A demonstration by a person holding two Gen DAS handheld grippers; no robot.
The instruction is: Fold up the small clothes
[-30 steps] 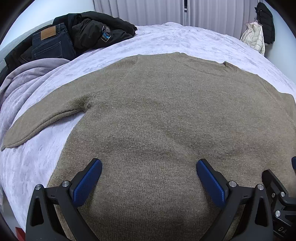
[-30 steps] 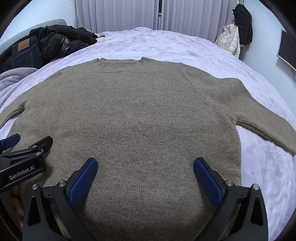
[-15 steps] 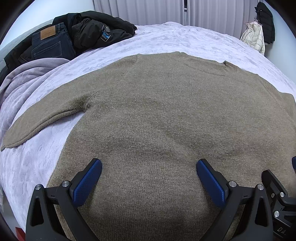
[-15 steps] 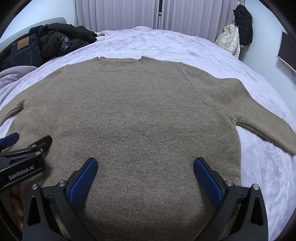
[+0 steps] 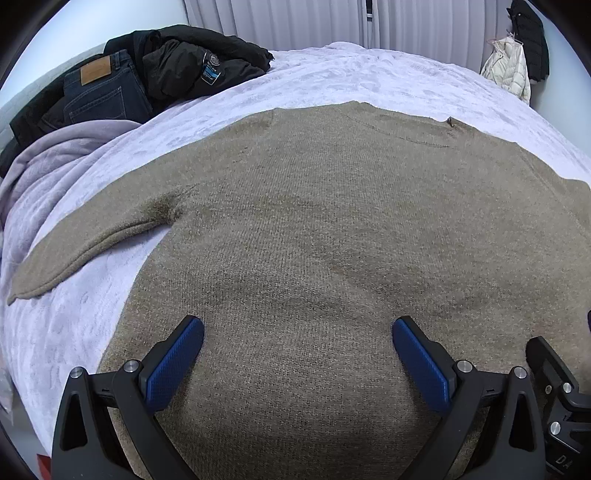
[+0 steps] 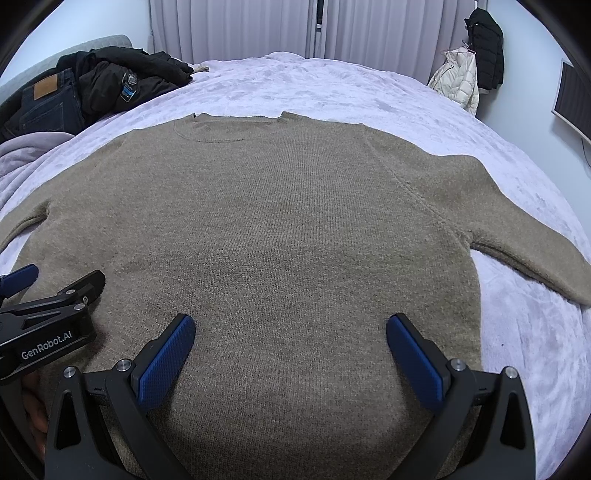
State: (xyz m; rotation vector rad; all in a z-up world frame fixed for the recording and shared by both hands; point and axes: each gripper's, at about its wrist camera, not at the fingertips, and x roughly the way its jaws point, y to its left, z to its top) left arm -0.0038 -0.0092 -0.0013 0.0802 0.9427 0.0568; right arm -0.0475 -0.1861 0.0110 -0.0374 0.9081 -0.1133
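Left wrist view: the olive-brown knitted sweater lies flat on the pale lilac bedspread. The left gripper gapes wide, empty; best pinch the sleeve at nine o'clock.

Right wrist view: the right gripper gapes wide too; its sleeve lies at three o'clock.

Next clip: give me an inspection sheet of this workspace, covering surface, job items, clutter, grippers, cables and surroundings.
Surface: bed with lilac plush blanket.
Job's things: olive-brown knitted sweater lying flat, sleeves spread, unfolded.
Clutter: black jacket and dark blue jeans piled at the far left corner.
Grippers: left gripper and right gripper open above the hem, holding nothing.
Cables: nothing seen.
Surroundings: pale curtains; cream puffer coat hanging on the right.
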